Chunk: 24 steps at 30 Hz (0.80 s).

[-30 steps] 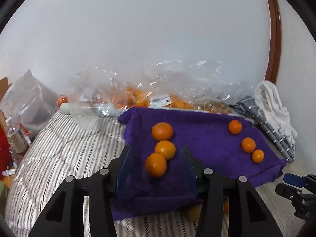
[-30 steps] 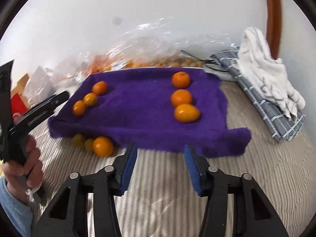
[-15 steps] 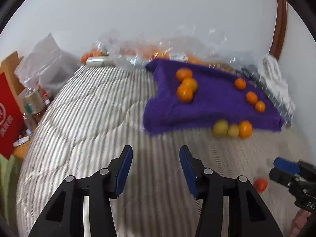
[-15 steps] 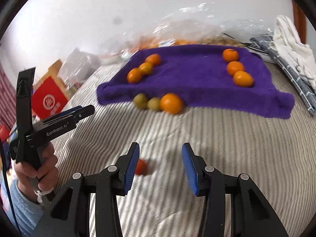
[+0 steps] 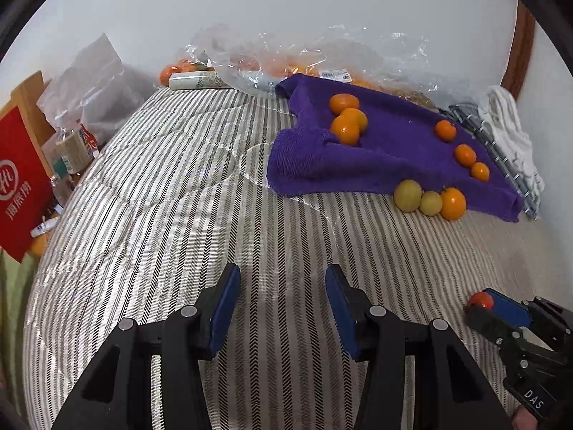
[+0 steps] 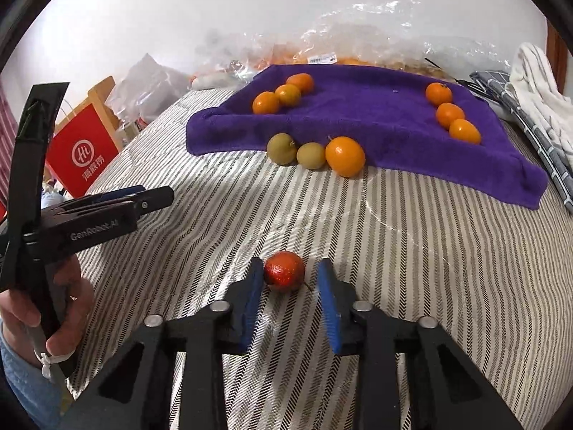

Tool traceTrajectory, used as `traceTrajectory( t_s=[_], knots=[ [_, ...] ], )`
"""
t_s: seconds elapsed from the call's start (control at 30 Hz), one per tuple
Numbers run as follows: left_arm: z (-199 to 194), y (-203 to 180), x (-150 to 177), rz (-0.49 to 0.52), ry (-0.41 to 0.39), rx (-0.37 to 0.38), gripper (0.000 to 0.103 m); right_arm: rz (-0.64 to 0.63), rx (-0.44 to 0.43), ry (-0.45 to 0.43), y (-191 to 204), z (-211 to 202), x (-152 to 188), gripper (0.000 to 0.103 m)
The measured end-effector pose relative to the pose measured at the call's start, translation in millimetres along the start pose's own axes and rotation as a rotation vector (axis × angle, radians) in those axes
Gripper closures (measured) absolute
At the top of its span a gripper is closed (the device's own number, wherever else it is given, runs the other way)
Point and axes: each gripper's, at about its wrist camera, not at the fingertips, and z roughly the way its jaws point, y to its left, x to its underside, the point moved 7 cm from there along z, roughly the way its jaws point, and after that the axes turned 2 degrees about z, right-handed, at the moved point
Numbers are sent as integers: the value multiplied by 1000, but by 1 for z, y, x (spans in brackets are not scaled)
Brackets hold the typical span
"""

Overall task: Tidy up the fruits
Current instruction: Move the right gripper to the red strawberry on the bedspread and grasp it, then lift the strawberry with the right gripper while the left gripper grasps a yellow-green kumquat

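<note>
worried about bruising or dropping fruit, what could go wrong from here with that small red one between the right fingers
1. The right gripper is closing on the small red fruit; only the left pad looks in contact, so the round fruit may squirt forward across the striped bedcover.
2. Too hard a squeeze could bruise it.
3. The two green fruits and orange one sit loosely against the purple towel's edge; a nudge could roll them.

fuzzy purple towel (image 6: pixel 376 122) on woven striped bedcover (image 6: pixel 412 251); glossy red fruit (image 6: pixel 284 271).
</note>
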Motion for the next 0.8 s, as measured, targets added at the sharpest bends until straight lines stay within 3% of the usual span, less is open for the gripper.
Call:
traceTrajectory(
  t_s=[0.23,0.47,0.63,0.8],
  knots=[
    [0,-22,-5,4,26,81,56,5,-18,-4,-6,-3,0,80],
    [6,-72,-36,69,28,142,56,49,90,-48,-63,-20,-11,80],
    [20,-94,-52,92,3,146,56,104,180,-67,-117,-32,-20,80],
    [41,-96,-55,42,-12,173,66,128,214,-74,-144,-35,-17,80]
  ],
)
